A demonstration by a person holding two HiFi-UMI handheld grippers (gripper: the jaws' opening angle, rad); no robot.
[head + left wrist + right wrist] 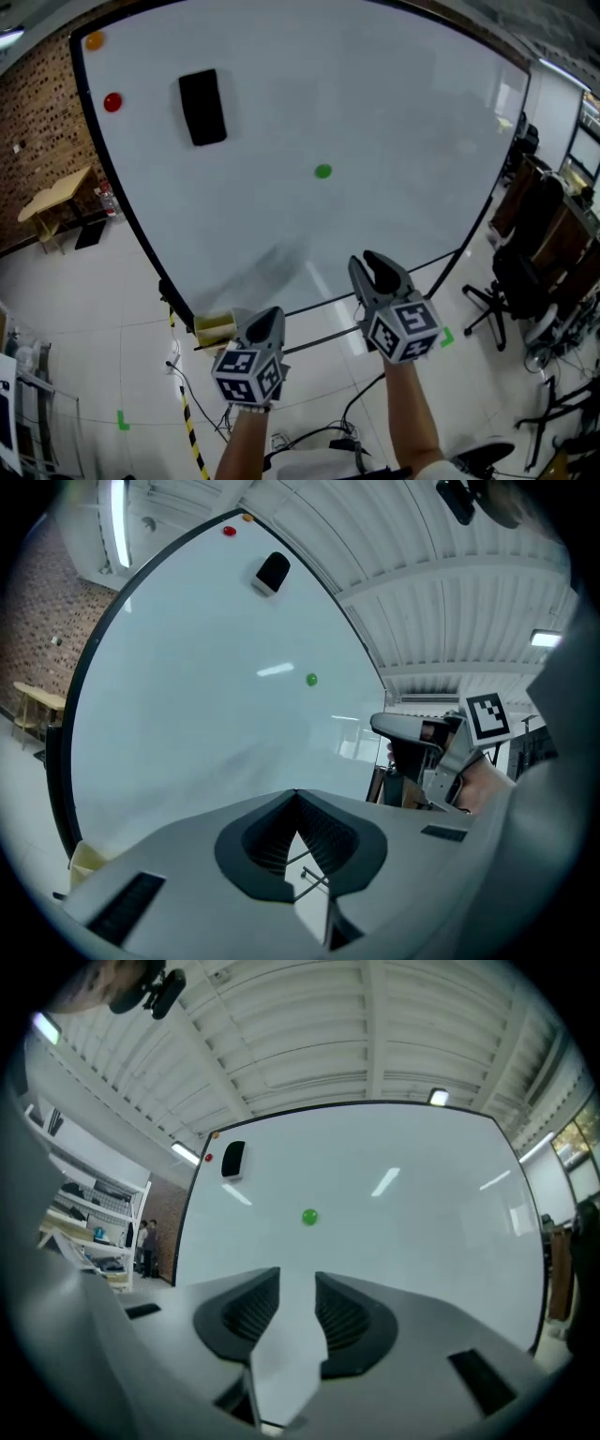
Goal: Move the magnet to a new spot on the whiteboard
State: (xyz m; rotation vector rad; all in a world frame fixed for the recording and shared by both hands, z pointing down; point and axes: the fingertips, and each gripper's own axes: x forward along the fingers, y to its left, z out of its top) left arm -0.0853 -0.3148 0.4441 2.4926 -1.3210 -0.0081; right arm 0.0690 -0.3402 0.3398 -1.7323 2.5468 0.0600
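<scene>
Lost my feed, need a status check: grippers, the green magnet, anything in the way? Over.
Left gripper shut, empty. Right gripper open, empty. Green magnet mid-whiteboard, untouched. Nothing between it and right gripper; eraser well aside.

A small round green magnet (322,171) sits (flat on the surface) near the middle of the whiteboard (403,103).

Brick wall (37,122) at L w/ wooden table (58,192); white tile floor (94,309); black office chairs (520,272) at R.
</scene>
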